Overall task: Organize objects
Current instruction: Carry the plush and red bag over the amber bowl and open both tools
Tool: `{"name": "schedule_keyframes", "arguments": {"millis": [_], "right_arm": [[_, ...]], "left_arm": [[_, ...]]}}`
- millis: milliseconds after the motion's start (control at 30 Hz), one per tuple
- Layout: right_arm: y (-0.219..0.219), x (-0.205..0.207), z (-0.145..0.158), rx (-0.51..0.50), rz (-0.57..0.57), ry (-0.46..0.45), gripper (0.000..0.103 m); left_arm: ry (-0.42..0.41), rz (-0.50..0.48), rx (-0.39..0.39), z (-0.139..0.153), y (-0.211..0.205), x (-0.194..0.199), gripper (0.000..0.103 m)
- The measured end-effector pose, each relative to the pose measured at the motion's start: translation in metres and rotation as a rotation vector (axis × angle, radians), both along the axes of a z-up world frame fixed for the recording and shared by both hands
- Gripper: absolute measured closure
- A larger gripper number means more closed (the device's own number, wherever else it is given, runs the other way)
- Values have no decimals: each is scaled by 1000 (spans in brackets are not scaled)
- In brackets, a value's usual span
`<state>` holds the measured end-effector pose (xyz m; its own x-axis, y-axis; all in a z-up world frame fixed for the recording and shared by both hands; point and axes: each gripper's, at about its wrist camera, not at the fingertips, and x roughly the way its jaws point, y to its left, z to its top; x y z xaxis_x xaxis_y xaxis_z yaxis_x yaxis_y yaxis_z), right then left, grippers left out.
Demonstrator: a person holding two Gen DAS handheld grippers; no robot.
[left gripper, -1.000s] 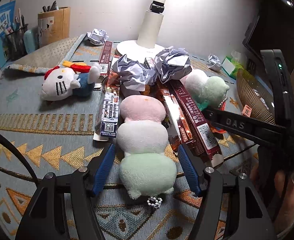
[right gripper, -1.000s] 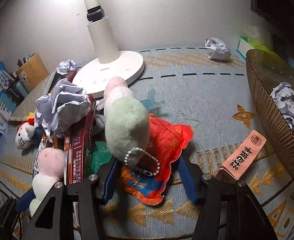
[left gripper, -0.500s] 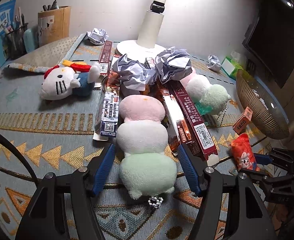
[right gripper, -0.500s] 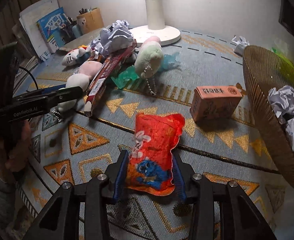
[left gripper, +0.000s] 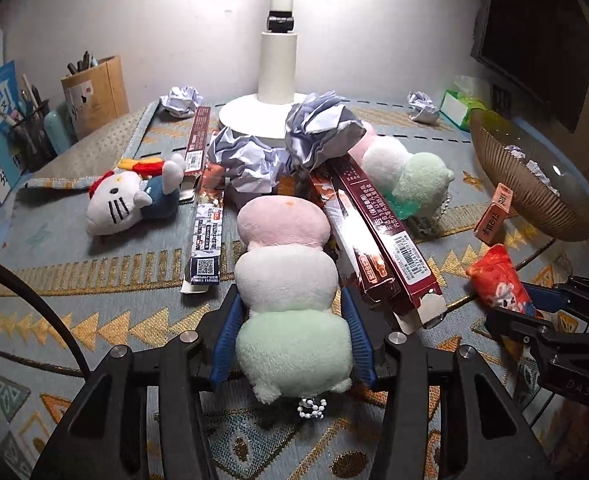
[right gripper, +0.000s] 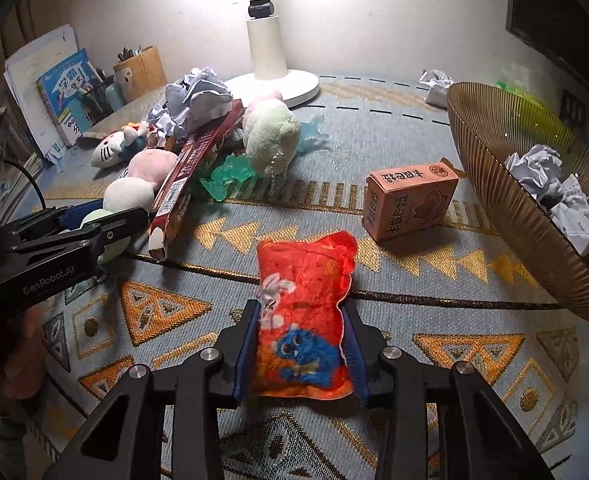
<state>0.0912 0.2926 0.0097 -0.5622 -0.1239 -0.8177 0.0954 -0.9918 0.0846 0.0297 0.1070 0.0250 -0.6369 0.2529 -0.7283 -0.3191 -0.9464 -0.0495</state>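
Plush: three-lobed pink, white and green soft toy (left gripper: pixel 290 300), long axis along left tool (left gripper: pixel 292 340), clamped.
Pouch: red fabric pouch (right gripper: pixel 304 320), gripped by right tool (right gripper: pixel 300 356), right of plush.

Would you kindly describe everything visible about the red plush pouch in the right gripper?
The red plush pouch is a small, soft, pillow-like piece of fuzzy orange-red fabric with a frilled edge, printed with a white rabbit figure and a blue creature. The right gripper is shut on its near half, its blue-padded fingers pressing both sides. It points lengthwise away from the camera, its far end over the patterned tablecloth, near the orange carton. Whether it touches the cloth is unclear. The left wrist view shows it too.
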Motion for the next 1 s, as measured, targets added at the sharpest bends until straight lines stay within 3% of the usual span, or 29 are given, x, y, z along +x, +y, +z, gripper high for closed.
{"name": "schedule_keyframes", "arguments": {"millis": [67, 233, 333, 433, 633, 833, 867, 1000], "right_arm": [[7, 9, 3, -57, 4, -11, 67], [14, 41, 5, -216, 28, 4, 67], [16, 57, 6, -237, 22, 12, 67], [19, 71, 12, -248, 21, 26, 67], [41, 98, 46, -196, -20, 120, 67], [100, 110, 95, -104, -198, 265, 67], [114, 110, 102, -110, -232, 278, 67], [177, 96, 112, -293, -330, 236, 67]], "left_arm": [[12, -9, -14, 4, -1, 15, 59], [35, 2, 32, 19, -16, 60, 59], [29, 0, 92, 31, -23, 74, 59], [65, -17, 88, 43, -12, 85, 59], [122, -123, 102, 73, 36, 89, 59], [170, -255, 155, 108, 104, 70, 59], [178, -273, 167, 113, 115, 65, 59], [187, -347, 202, 121, 161, 43, 59]]}}
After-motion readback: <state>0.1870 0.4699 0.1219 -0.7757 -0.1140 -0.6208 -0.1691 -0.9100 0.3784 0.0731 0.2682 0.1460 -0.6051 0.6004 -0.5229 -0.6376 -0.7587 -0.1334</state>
